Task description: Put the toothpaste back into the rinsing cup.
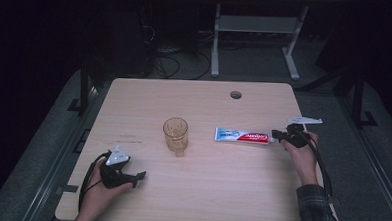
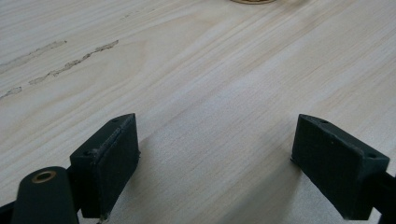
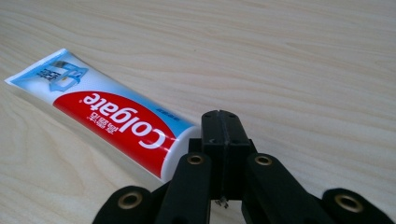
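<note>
A red, white and blue Colgate toothpaste tube lies flat right of the table's middle, its cap end toward the right. My right gripper rests at that cap end. In the right gripper view its jaws are pressed pad to pad beside the tube, with nothing between them. An amber drinking glass stands upright mid-table. My left gripper sits near the front left corner, pointing right. Its pads stand wide apart over bare wood, and the gripper holds nothing.
The light wooden table has a round cable hole at the back. Faint scuff marks run across the wood ahead of the left gripper. The glass's base peeks in at the top of the left gripper view. A desk frame stands behind on dark floor.
</note>
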Available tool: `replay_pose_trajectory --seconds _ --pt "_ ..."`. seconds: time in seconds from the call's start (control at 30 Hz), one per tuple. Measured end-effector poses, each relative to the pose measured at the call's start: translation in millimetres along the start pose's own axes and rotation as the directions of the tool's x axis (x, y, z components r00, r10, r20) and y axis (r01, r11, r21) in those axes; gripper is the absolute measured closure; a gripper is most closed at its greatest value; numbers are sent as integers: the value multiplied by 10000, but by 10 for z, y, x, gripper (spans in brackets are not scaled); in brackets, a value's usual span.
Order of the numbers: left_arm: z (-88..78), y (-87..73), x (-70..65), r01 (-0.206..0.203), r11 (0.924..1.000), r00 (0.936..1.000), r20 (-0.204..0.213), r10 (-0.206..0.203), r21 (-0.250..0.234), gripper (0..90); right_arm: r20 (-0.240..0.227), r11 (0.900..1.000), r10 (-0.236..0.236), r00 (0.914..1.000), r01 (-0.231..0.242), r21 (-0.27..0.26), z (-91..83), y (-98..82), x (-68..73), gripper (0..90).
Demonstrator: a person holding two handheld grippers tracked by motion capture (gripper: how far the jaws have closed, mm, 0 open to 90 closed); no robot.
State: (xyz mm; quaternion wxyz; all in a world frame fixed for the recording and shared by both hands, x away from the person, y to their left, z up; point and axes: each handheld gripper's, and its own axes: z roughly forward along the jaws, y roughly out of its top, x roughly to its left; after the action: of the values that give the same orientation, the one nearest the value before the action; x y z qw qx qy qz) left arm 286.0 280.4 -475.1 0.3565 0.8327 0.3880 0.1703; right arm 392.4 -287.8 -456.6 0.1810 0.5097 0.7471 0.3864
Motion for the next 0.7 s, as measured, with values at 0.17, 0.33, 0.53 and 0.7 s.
replay_pose_trajectory --seconds 0.17,0.33,0.53,0.7 --pt "0 0 0 5 10000 10000 0 -5 -5 138 4 10000 65 10000 -65 70 27 -14 -25 898" --pt "0 0 0 5 10000 10000 -1 -5 -4 138 -20 9999 79 10000 -78 116 30 -19 -29 898" --pt "0 0 0 4 10000 10000 -2 -4 -7 139 -176 9996 -59 9998 64 278 7 -55 19 898" --pt "0 0 0 8 10000 10000 -1 -8 -8 139 -305 9979 -295 9991 311 563 -22 -115 102 898"
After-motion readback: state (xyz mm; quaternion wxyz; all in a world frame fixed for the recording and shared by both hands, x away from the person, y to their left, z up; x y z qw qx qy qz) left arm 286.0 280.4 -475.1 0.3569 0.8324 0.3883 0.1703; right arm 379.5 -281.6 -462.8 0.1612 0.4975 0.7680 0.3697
